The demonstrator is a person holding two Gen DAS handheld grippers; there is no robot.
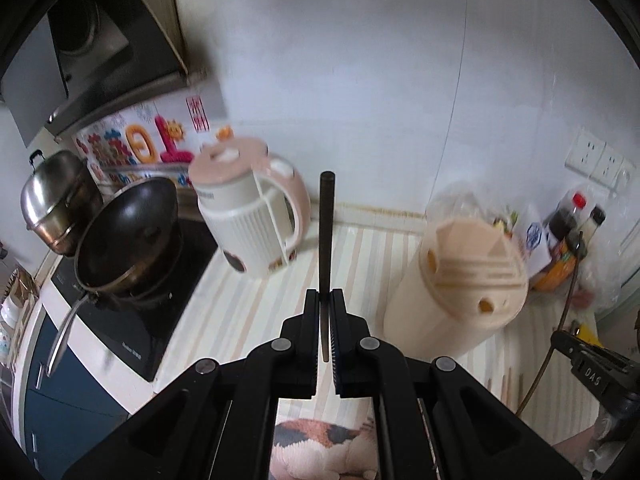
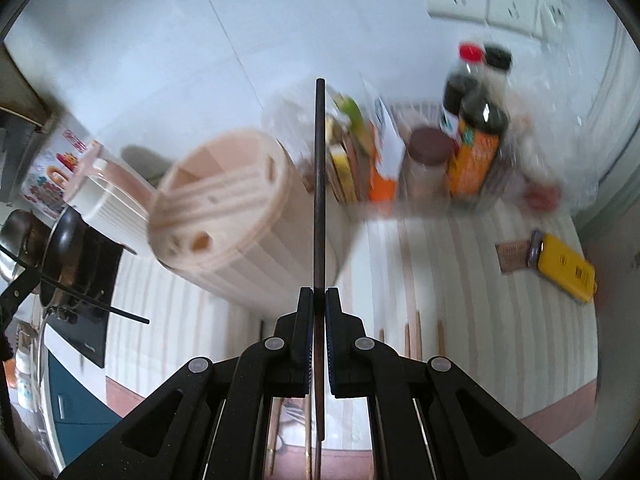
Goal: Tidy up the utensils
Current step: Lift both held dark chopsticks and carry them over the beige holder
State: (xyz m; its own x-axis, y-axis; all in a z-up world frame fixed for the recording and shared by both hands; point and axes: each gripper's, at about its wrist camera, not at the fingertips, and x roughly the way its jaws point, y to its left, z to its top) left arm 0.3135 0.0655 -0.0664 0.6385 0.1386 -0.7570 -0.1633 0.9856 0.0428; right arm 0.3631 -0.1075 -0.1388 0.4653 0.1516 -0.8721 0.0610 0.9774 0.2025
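My left gripper [image 1: 325,294] is shut on a dark chopstick [image 1: 325,224] that points straight up and away from it. My right gripper [image 2: 319,292] is shut on another dark chopstick [image 2: 319,176], also pointing forward. A beige cylindrical utensil holder [image 1: 456,292] with a slotted lid stands on the striped counter, to the right of the left gripper. In the right wrist view the holder [image 2: 224,208] is left of and beyond the right gripper. The left gripper and its chopstick [image 2: 80,300] show at the left edge there. Several brown chopsticks [image 2: 416,336] lie on the counter.
A pink and white kettle [image 1: 252,208], a black wok [image 1: 128,236] and a steel pot [image 1: 56,200] stand at the left on a stove. Sauce bottles [image 2: 476,128] and boxes crowd the back right corner. A yellow box [image 2: 564,268] lies on the striped cloth [image 2: 460,280].
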